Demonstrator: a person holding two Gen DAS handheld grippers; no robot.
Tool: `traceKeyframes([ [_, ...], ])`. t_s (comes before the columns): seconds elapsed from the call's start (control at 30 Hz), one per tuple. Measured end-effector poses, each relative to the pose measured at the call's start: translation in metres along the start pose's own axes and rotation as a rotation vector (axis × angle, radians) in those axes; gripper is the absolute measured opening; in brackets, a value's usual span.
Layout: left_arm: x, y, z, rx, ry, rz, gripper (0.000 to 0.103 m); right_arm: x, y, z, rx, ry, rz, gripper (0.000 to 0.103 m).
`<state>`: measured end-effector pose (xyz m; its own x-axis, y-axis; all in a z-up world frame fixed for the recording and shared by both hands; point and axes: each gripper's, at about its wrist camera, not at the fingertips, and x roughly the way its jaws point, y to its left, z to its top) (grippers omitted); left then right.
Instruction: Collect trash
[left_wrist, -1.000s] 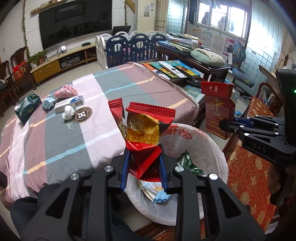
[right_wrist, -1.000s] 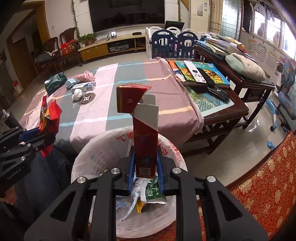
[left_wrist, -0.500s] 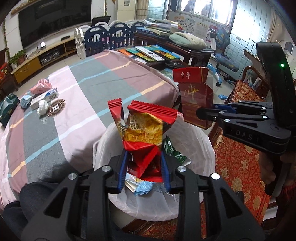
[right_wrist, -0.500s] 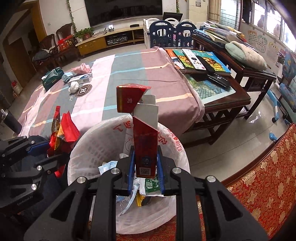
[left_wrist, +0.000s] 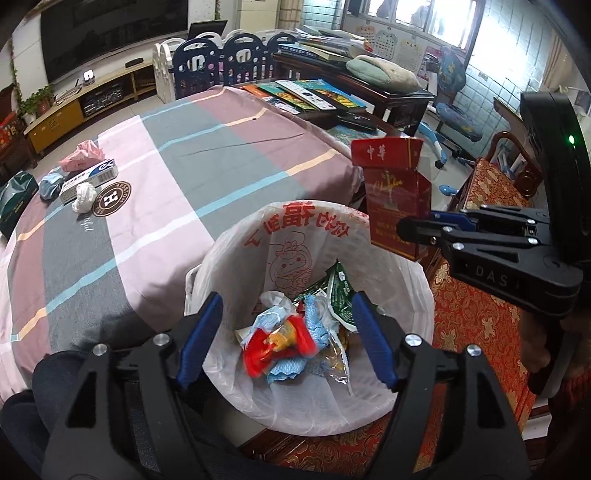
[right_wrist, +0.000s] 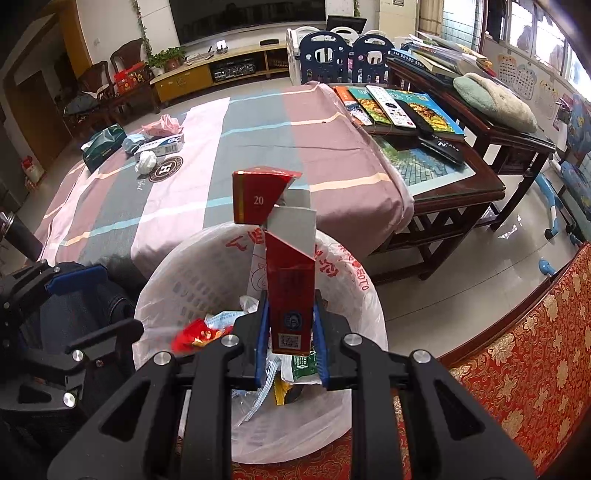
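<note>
Red wrapper (left_wrist: 277, 341) lies binned (right view blurs it).

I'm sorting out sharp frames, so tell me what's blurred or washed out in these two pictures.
Left wrist view: the red snack wrapper in the bin is motion-smeared; window blown out. Right wrist view: same wrapper blurred, cigarette pack crisp; both fisheye-bent at edges.

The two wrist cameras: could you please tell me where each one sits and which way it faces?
Left wrist view: on the left gripper, looking steeply down into the lined trash bin; its fingers are opening with nothing between them, a dark-trousered knee at lower left.
Right wrist view: on the right gripper, angled down over the bin, fingers shut on the red cigarette pack.
Shared: bin, striped cloth, the pack, and each other's gripper.
</note>
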<state>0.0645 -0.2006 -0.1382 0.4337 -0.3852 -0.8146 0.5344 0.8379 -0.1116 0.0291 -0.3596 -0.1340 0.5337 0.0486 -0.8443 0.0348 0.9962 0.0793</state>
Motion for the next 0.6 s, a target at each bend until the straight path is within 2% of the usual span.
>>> traceKeyframes([
  [0.1,0.0,0.005,0.001,-0.025,-0.002,0.007,0.074,0.006,0.002,-0.002,-0.004,0.028,-0.005,0.023],
  [0.13,-0.001,0.008,0.001,-0.034,-0.006,0.013,0.074,0.008,0.002,-0.002,0.001,0.041,-0.006,0.026],
  [0.17,-0.002,0.01,0.002,-0.041,-0.011,0.02,0.074,0.01,0.002,-0.003,0.009,0.055,0.0,0.041],
  [0.2,-0.005,0.014,0.003,-0.052,-0.023,0.032,0.074,0.01,0.001,-0.004,0.026,0.065,0.002,0.064],
  [0.27,-0.016,0.025,0.006,-0.081,-0.063,0.069,0.076,0.008,-0.002,-0.002,0.067,0.063,0.009,0.079],
  [0.33,-0.029,0.038,0.008,-0.124,-0.107,0.109,0.08,0.007,-0.003,0.001,0.103,0.073,0.049,0.079],
  [0.43,-0.049,0.062,0.009,-0.191,-0.161,0.15,0.082,0.005,-0.002,0.009,0.156,0.088,0.056,0.079],
  [0.6,-0.07,0.103,0.001,-0.291,-0.188,0.18,0.083,-0.003,0.017,0.024,0.218,0.089,0.083,0.079],
])
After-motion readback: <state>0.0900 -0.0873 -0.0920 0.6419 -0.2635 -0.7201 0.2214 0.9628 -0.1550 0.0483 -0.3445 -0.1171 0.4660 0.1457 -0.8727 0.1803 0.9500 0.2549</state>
